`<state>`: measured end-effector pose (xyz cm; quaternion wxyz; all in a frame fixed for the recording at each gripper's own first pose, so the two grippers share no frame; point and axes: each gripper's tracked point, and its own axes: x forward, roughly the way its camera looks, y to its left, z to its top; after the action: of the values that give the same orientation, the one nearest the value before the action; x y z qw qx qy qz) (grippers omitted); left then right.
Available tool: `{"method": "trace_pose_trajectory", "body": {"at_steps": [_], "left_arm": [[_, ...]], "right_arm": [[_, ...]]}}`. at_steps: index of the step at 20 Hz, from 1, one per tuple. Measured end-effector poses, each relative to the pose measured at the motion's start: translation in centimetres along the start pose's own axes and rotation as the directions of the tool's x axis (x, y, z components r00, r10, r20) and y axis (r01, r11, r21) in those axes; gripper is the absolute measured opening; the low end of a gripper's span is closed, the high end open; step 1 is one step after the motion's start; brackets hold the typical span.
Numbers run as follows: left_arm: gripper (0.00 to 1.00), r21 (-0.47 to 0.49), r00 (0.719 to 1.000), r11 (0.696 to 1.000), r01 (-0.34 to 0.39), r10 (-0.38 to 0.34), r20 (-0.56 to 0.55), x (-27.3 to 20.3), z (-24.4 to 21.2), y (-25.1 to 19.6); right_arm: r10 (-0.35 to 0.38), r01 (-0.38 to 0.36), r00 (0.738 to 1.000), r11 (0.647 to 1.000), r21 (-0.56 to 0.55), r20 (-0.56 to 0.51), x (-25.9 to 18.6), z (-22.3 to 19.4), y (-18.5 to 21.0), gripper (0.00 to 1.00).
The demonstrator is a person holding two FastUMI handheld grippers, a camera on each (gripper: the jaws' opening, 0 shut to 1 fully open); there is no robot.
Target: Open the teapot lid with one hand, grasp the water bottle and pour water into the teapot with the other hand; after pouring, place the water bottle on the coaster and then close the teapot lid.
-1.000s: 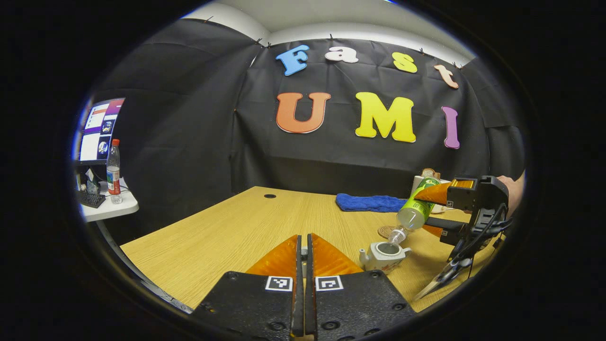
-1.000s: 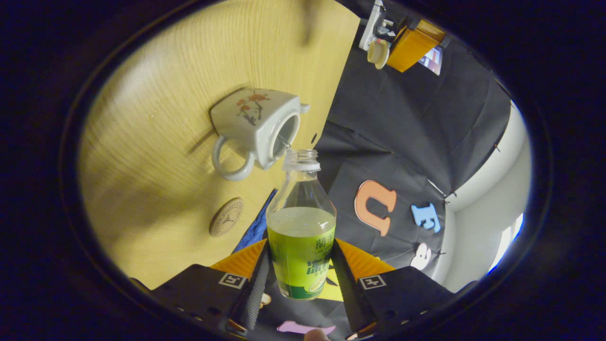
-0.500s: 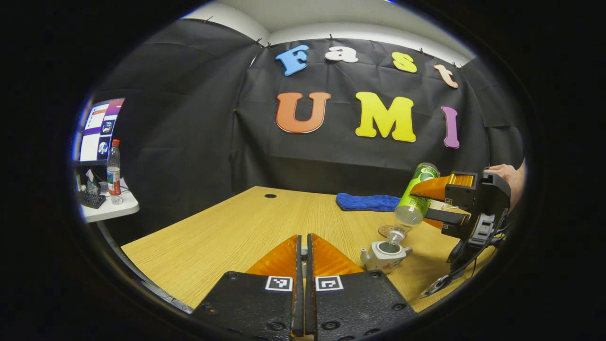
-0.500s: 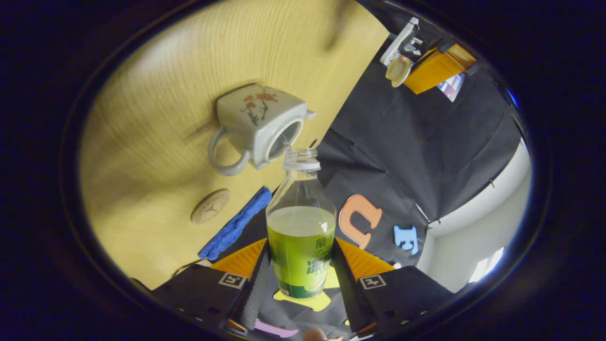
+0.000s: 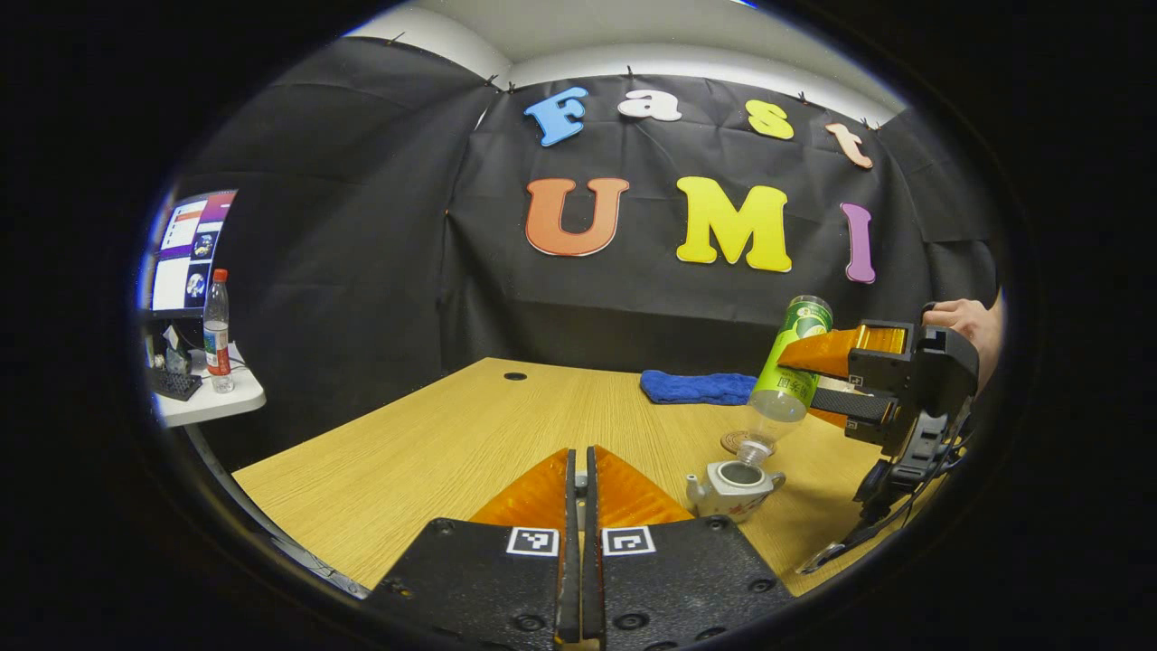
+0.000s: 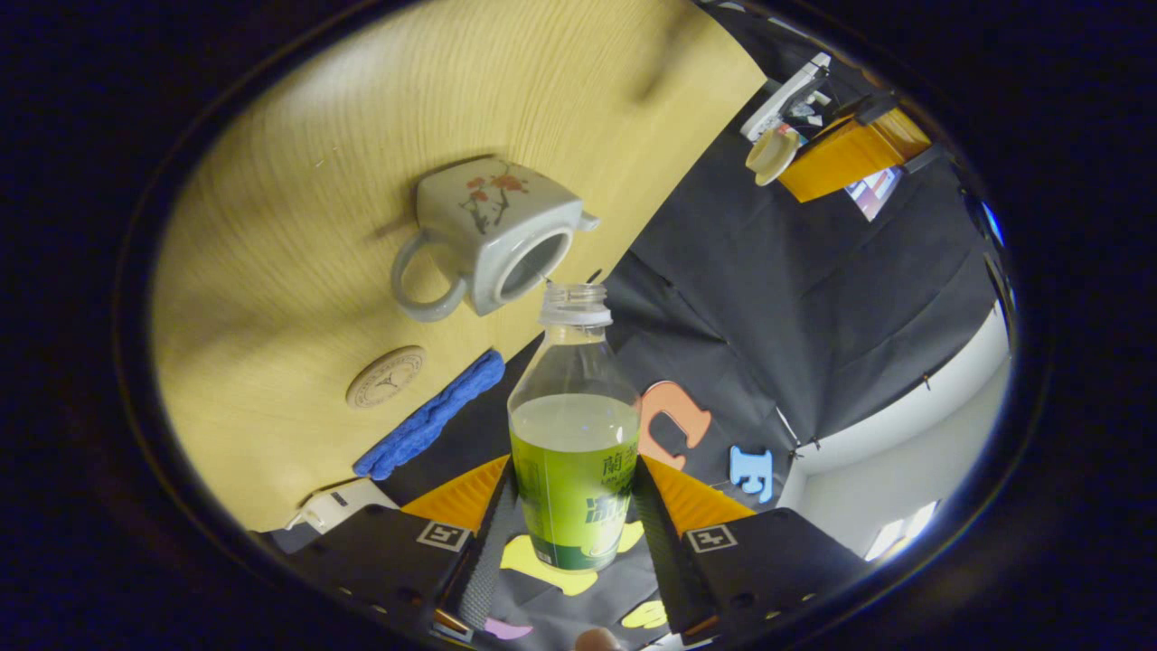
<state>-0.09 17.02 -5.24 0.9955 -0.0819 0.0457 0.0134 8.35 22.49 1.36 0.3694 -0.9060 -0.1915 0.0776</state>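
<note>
The bottle (image 6: 576, 452) carries a green label with Chinese characters too small to read; the coaster (image 6: 385, 377) bears an embossed emblem that cannot be made out. The right gripper (image 6: 575, 506) pinches the bottle at the label, both fingers pressed on its sides. In the left gripper view the bottle (image 5: 788, 373) is tilted, its long axis slanting down to the left, the uncapped neck low and just above the open teapot (image 5: 734, 477). The teapot (image 6: 484, 237) stands on the wooden surface (image 6: 298, 226), with a flower motif on its side. The coaster lies just beyond it, a blue cloth (image 5: 698, 387) farther back. The left gripper (image 5: 579, 506) has its fingers pressed together, pinching the lid (image 6: 771, 154), well apart from the teapot.
</note>
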Motion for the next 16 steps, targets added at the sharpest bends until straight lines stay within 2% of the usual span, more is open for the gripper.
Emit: {"method": "trace_pose_trajectory", "body": {"at_steps": [7, 10, 13, 14, 16], "left_arm": [[0.04, 0.006, 1.0, 1.0, -0.006, 0.006, 0.0, 0.1, 0.2, 0.0], [0.04, 0.007, 1.0, 1.0, -0.008, 0.008, -0.002, 0.0, 0.2, 0.0], [0.04, 0.009, 1.0, 1.0, -0.016, 0.016, -0.003, 0.0, 0.5, 0.2], [0.04, 0.007, 1.0, 1.0, -0.019, 0.019, -0.003, -0.1, 0.6, 0.1], [0.04, -0.001, 1.0, 1.0, -0.022, 0.022, 0.001, -0.1, 1.1, 0.1]], "right_arm": [[0.012, -0.012, 1.0, 0.999, 0.034, -0.004, -0.2, 0.2, 0.3, 0.72], [0.044, -0.043, 0.999, 0.99, 0.137, -0.003, 0.1, 0.0, 1.3, 0.71], [0.103, -0.097, 0.995, 0.945, 0.312, -0.006, 0.4, 0.1, 2.9, 0.71], [0.115, -0.108, 0.993, 0.92, 0.377, 0.004, 0.2, 0.1, 3.1, 0.71], [0.149, -0.144, 0.988, 0.843, 0.518, 0.033, 0.1, 0.1, 3.8, 0.71]]}}
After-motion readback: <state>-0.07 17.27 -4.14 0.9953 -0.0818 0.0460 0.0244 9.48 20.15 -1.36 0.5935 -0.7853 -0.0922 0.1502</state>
